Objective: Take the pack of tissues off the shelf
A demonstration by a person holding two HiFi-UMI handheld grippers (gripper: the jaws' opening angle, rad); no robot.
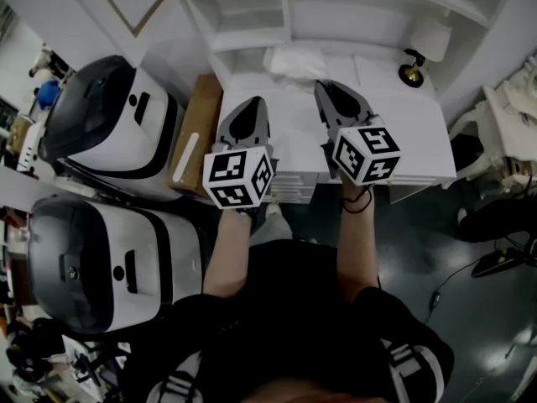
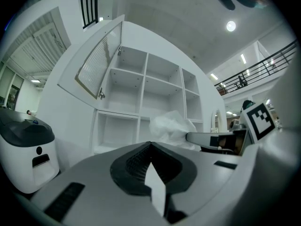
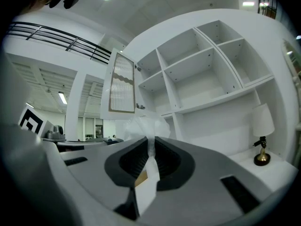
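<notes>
The pack of tissues (image 1: 292, 61) is a crumpled white plastic bundle over the white counter (image 1: 403, 141), in front of the shelf unit's lower cubbies. My right gripper (image 1: 322, 86) points level at it and is shut on a fold of its wrapper. In the right gripper view the white plastic (image 3: 146, 126) runs down between the closed jaws of that gripper (image 3: 151, 138). My left gripper (image 1: 252, 104) hovers beside it to the left, apart from the pack. Its jaws (image 2: 150, 144) meet at the tip with nothing in them; the pack (image 2: 171, 125) shows ahead to its right.
A white shelf unit (image 1: 252, 15) with open cubbies stands behind the counter, one glazed door (image 2: 99, 65) swung open. A small lamp (image 1: 411, 74) stands at the counter's right. Two white-and-black machines (image 1: 109, 120) (image 1: 92, 263) and a brown board (image 1: 195, 133) sit left.
</notes>
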